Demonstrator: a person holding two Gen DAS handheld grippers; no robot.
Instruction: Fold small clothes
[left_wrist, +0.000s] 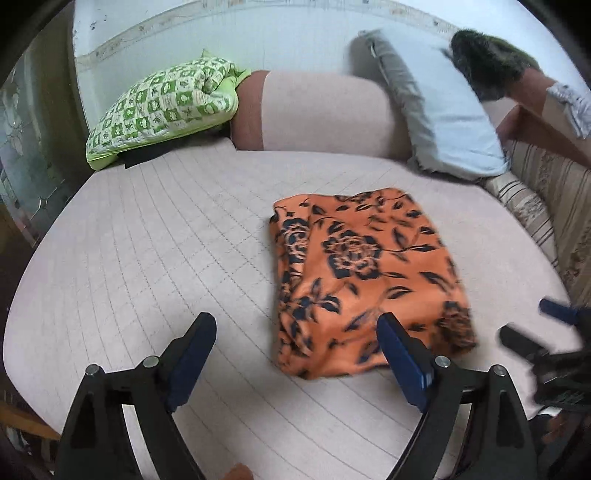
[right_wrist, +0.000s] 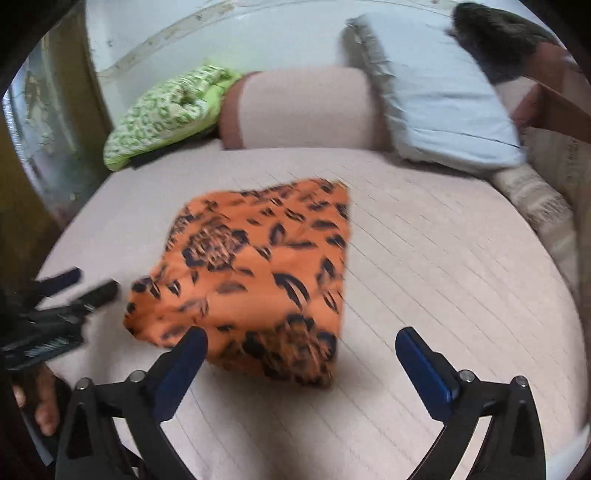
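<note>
Folded orange cloth (left_wrist: 365, 280) on bed (left_wrist: 166, 240), left gripper (left_wrist: 295, 332) and right gripper (right_wrist: 301, 347) released — right view motion-blurred.

One orange floral garment (left_wrist: 365, 280), three pillows (left_wrist: 447, 110), two claws (left_wrist: 295, 354).

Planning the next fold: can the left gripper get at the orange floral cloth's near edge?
Probably yes. The left gripper is open, nothing lies between it and the orange floral cloth, and the right gripper stays off to the side.
</note>
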